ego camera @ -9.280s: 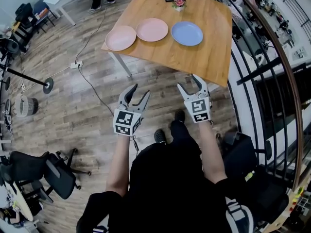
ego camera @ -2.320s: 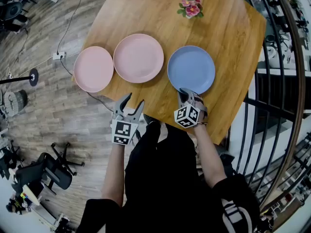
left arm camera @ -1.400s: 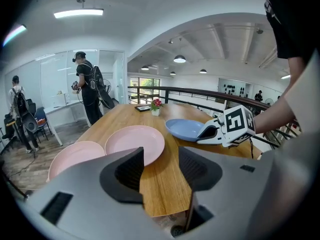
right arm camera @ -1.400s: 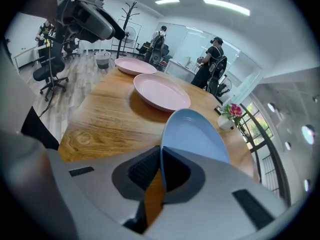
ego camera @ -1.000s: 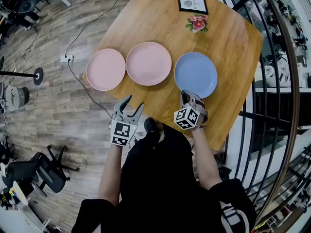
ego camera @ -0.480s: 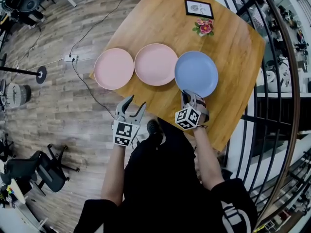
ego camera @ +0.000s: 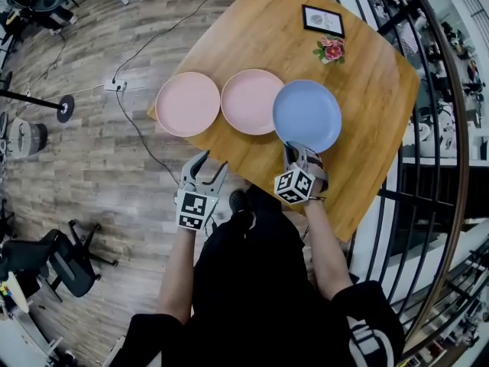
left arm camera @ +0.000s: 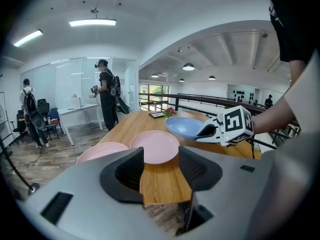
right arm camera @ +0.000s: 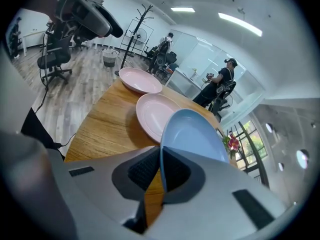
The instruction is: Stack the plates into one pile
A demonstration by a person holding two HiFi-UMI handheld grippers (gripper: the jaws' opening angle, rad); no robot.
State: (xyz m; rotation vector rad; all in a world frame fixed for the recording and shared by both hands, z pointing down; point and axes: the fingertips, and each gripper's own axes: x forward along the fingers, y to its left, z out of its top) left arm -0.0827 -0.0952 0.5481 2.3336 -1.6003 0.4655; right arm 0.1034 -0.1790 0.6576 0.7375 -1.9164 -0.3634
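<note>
Wooden table [ego camera: 359, 90]: outer pink plate [ego camera: 188, 103] at the left corner, inner pink plate [ego camera: 250, 102] just beside it. Blue plate [ego camera: 307, 115] raised and tilted, overlapping the inner plate's rim. Right gripper [ego camera: 298, 148] is clamped on its near rim. Left gripper [ego camera: 213, 161] is wide apart and empty, off the near edge.

A framed card [ego camera: 323, 20] stands beside pink flowers [ego camera: 331, 50].

A wooden table [ego camera: 367, 105] carries two pink plates [ego camera: 188, 103] [ego camera: 252, 102], a framed picture [ego camera: 323, 21] and flowers [ego camera: 331, 50].

A grey wood-plank floor [ego camera: 92, 167] holds a black office chair [ego camera: 70, 266]; a dark railing [ego camera: 464, 167] curves alongside.
</note>
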